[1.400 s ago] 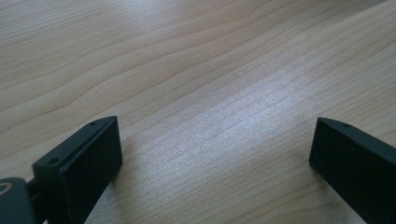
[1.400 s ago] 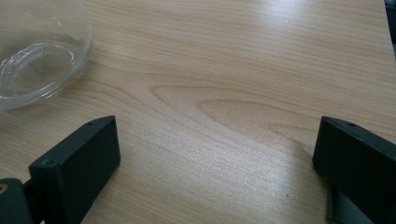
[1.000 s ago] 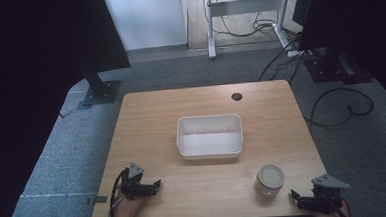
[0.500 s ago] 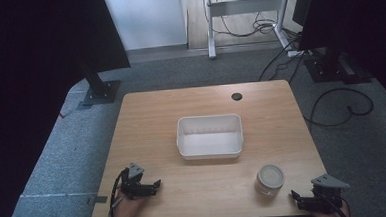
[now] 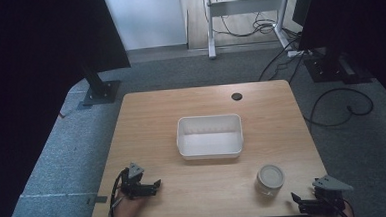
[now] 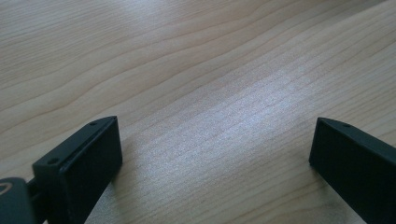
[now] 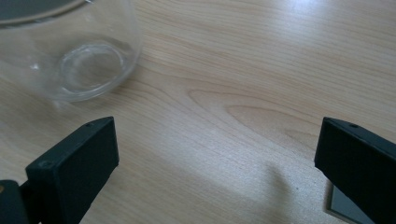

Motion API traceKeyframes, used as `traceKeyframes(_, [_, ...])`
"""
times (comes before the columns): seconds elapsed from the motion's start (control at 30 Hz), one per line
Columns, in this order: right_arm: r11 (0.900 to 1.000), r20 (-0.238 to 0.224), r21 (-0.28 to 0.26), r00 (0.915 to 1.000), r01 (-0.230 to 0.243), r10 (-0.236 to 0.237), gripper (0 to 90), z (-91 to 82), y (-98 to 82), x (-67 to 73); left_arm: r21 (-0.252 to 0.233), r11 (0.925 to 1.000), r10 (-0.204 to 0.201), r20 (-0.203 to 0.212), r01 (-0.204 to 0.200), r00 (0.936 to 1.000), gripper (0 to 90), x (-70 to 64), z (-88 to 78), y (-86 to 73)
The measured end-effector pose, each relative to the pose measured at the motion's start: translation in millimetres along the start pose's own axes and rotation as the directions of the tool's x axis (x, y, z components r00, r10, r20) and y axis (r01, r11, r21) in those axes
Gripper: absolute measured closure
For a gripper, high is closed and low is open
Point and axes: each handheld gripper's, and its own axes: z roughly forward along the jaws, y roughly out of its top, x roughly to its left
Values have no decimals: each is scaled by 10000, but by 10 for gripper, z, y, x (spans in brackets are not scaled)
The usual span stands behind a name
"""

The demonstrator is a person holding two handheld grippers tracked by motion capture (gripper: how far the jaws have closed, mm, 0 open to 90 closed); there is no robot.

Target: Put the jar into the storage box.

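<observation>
Glass jar (image 5: 270, 179) with its lid on stands on the wooden table (image 5: 152, 125) near the front edge, at about five o'clock from the white tray (image 5: 210, 136) — the right gripper (image 5: 297, 201) rests just beside it, jaws spread wide, nothing between them. Left gripper (image 5: 157, 184) lies at seven o'clock from the tray, likewise spread and empty.

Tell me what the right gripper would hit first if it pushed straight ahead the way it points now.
Probably the glass jar. The right gripper lies open at the table's near edge, pointing left. The jar sits ahead but to one side of the jaws' line, so it might only graze it.
</observation>
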Motion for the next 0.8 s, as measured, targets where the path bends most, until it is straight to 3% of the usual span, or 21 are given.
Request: traceKeyframes(0.8, [9962, -829, -452, 9935, 739, -774, 0, -68, 146, 217, 0, 10000, -1, 2, 1, 10000, 25, 0, 0, 0])
